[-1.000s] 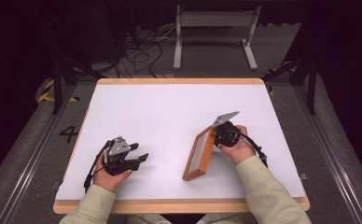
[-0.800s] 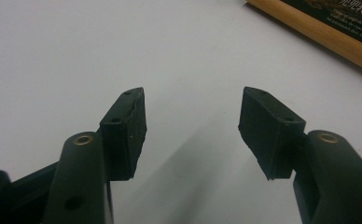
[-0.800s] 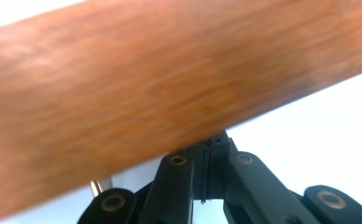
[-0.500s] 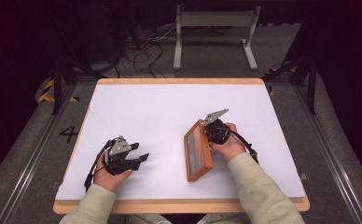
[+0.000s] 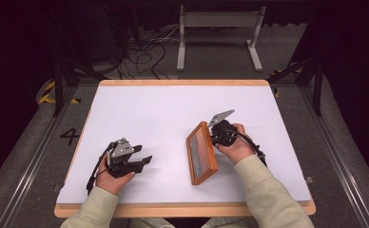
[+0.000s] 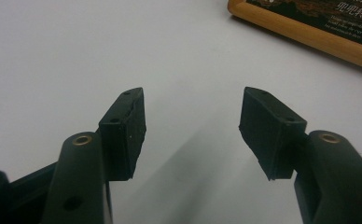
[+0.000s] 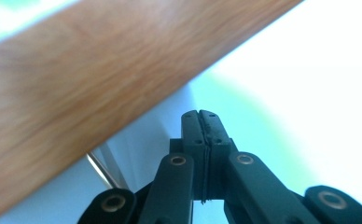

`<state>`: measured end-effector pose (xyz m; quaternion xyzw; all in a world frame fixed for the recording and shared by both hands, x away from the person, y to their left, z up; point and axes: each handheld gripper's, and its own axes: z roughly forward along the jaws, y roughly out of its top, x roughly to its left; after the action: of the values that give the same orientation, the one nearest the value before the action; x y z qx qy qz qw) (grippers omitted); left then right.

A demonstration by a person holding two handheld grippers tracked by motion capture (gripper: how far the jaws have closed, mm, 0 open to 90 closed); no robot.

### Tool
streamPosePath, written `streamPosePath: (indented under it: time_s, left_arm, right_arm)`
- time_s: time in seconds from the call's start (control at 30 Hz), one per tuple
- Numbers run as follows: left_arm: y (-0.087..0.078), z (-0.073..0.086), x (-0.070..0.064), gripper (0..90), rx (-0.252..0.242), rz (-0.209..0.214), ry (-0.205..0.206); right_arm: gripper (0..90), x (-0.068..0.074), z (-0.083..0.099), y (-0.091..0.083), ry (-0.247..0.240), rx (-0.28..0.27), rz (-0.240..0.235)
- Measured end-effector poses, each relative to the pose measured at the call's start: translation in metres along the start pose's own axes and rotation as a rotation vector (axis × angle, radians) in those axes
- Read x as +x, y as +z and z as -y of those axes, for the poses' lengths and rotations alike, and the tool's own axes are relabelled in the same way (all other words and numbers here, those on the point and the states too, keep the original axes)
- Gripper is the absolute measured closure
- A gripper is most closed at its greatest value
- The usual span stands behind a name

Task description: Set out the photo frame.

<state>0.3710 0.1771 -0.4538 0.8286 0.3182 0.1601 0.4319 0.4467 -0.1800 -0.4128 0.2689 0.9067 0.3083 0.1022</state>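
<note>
Frame: one rectangular wooden-bordered picture frame [image 5: 201, 153] with dark speckled face, lying right of centre on the white table [image 5: 163, 114].
Right gripper [image 5: 217, 135]: clenched, empty, just beside the frame's right edge.
Left gripper [image 5: 142, 162]: released, near front-left.
Room: bare tabletop behind.

A picture frame [image 5: 202, 153] lies on the table [image 5: 173, 109], right of centre toward the near edge. The right gripper [image 5: 217, 137] sits just beside the frame's right side; the left gripper [image 5: 142, 162] rests well apart to its left.
</note>
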Motion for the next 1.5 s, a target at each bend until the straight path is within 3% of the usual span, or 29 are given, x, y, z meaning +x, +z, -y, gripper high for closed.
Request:
streamPosePath:
  time_s: [0.1, 0.3, 0.4, 0.6, 0.8, 0.87, 1.17, 1.37, 1.5]
  left_arm:
    - [0.0, 0.0, 0.0, 41.1, -0.001, 0.0, -0.009]
    - [0.0, 0.0, 0.0, 40.8, 0.001, -0.001, -0.003]
    - [0.0, 0.0, 0.0, 40.7, 0.004, -0.001, -0.007]
    - [0.002, 0.0, 0.0, 40.7, 0.006, 0.004, -0.005]
    - [0.001, -0.001, -0.001, 40.7, 0.004, 0.001, -0.004]
    - [0.001, -0.001, 0.0, 40.8, 0.004, -0.001, -0.002]
    - [0.0, -0.001, -0.001, 40.8, 0.005, 0.0, -0.011]
    - [0.001, 0.0, -0.001, 40.8, 0.005, 0.001, -0.012]
    - [0.001, -0.001, -0.001, 40.8, 0.006, 0.002, -0.008]
  right_arm:
    - [89.3, 0.0, -0.002, -0.012, 0.02, 0.008, 0.003]
    - [76.6, 0.005, -0.01, -0.036, 0.039, 0.023, 0.049]
    - [71.5, 0.008, -0.014, -0.046, 0.038, 0.056, 0.067]
    - [59.5, 0.012, -0.025, -0.07, 0.04, 0.043, 0.114]
    - [47.2, 0.021, -0.035, -0.088, 0.049, 0.026, 0.103]
    - [37.3, 0.027, -0.039, -0.093, 0.074, 0.011, 0.088]
    - [20.0, 0.041, -0.041, -0.083, 0.128, 0.024, 0.051]
    - [18.2, 0.041, -0.036, -0.067, 0.183, 0.054, 0.013]
    - [23.1, 0.044, -0.032, -0.054, 0.223, 0.082, -0.034]
